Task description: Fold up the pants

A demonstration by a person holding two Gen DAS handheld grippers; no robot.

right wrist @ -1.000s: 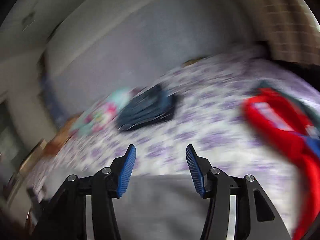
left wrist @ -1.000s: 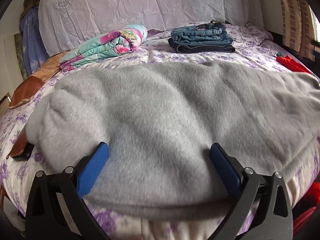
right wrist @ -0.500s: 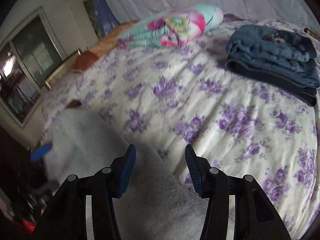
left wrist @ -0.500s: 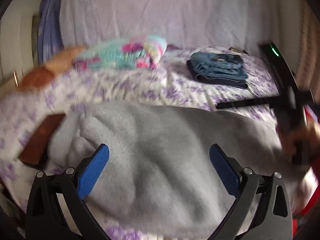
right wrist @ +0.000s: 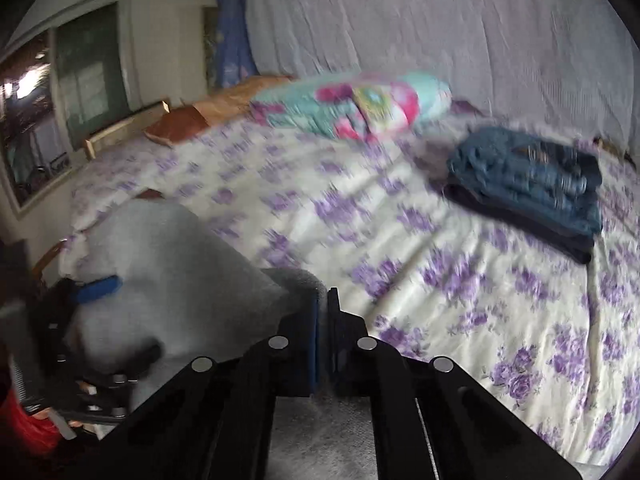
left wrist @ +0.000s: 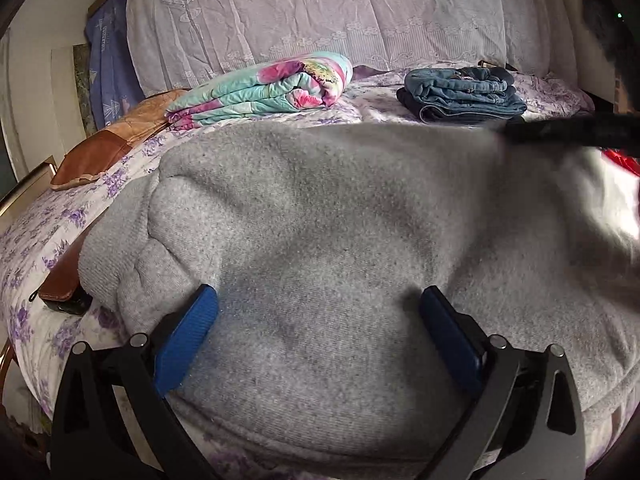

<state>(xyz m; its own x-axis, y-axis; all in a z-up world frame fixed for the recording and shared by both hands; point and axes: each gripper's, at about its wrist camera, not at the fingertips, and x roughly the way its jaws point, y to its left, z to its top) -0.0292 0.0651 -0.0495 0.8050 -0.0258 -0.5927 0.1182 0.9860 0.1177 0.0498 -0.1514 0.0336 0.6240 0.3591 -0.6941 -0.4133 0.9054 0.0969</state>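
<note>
Grey fleece pants (left wrist: 340,240) fill the lower centre of the left wrist view on the floral bedsheet (right wrist: 460,280), their near edge at the frame bottom. The left gripper (left wrist: 318,312) rests on them, jaws wide. The right gripper (right wrist: 322,320), half a second ago open over the sheet, is now clamped on a pants edge. Bare sheet lies to the right. Folded jeans (left wrist: 460,94), a rolled floral quilt (left wrist: 264,88) and a brown wallet (left wrist: 60,280) sit around.
</note>
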